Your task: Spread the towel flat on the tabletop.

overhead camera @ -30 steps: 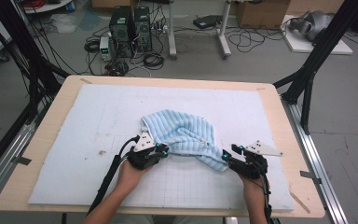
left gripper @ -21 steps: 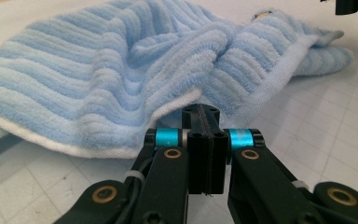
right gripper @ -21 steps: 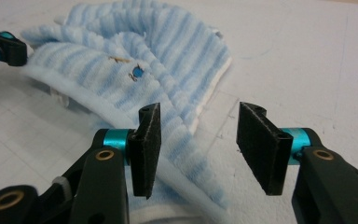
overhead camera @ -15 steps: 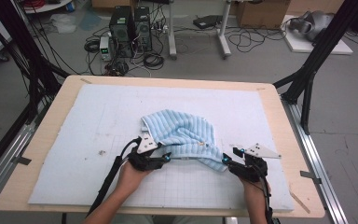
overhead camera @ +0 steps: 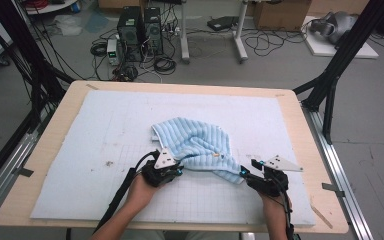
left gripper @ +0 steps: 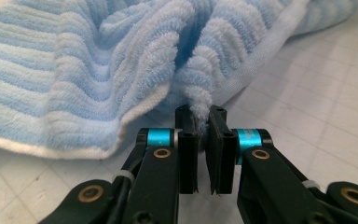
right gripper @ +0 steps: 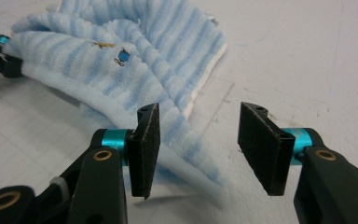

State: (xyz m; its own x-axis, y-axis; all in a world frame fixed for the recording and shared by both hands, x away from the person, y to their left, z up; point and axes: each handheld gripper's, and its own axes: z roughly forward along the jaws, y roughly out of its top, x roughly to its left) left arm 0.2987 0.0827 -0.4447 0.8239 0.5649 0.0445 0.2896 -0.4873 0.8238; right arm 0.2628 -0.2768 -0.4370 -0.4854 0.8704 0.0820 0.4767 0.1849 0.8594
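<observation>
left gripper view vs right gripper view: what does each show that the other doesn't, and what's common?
Left gripper view alone: the left gripper seen along its own jaws, shut on a pinched fold of the towel, with the ribbed pile up close.

Right gripper view alone: the right gripper with jaws wide apart, a towel corner lying low between them but not clamped; a small embroidered blue motif on the cloth; the left gripper farther off at the picture's left edge, at the towel's other end.

Both: the blue-and-white striped towel, its white edging, and the gridded white mat under it.
</observation>
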